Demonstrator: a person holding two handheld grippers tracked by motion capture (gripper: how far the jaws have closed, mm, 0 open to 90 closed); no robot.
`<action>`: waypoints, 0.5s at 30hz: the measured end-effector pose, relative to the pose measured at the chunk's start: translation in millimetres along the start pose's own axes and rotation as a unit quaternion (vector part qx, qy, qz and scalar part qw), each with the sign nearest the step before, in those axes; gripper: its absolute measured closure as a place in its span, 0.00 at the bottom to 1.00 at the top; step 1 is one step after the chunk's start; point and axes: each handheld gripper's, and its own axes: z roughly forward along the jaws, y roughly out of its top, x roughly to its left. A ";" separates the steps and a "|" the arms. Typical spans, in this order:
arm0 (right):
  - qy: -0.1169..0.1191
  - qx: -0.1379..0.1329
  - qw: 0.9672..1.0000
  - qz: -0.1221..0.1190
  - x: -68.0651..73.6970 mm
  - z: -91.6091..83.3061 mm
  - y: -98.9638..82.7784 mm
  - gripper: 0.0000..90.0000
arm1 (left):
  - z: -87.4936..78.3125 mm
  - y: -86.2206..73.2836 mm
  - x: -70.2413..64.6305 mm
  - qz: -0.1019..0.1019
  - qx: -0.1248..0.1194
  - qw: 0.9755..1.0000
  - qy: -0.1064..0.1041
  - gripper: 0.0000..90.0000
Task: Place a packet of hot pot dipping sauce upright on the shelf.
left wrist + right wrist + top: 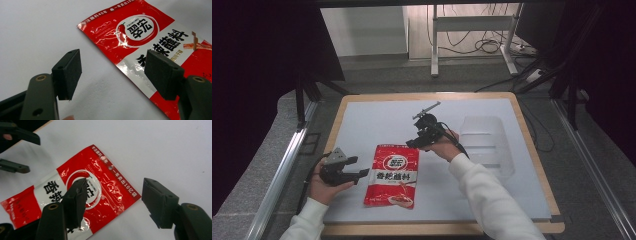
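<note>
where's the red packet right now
In the high view the red packet lies flat on the white table, toward its near left, between the left gripper beside it and the right gripper by its far corner.

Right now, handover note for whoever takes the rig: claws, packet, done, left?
Left claw: open, empty, low at the left edge of the glossy red and white seasoning packet, not touching.
Right claw: open, empty, hanging over the packet's top edge; its jaws straddle that top corner in the right gripper view, no contact seen.
Packet: flat on the white table mat.
Clear plastic tray: right of the packet, empty.
Done: nothing gripped.
Left: probably pinch the packet and lift; where it goes is unclear.
</note>
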 end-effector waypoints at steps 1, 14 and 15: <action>0.005 0.010 1.000 0.009 -2.9 6.8 1.4 0.45 | -0.2 0.0 0.1 0.000 0.000 1.000 0.000 0.33; 0.011 0.060 0.998 0.027 -22.2 43.9 3.5 0.52 | -0.4 0.0 -0.1 0.000 -0.002 1.000 -0.002 0.33; 0.013 0.063 0.998 0.030 -24.7 46.3 2.9 0.53 | -0.4 0.0 0.0 0.000 -0.002 1.000 -0.002 0.33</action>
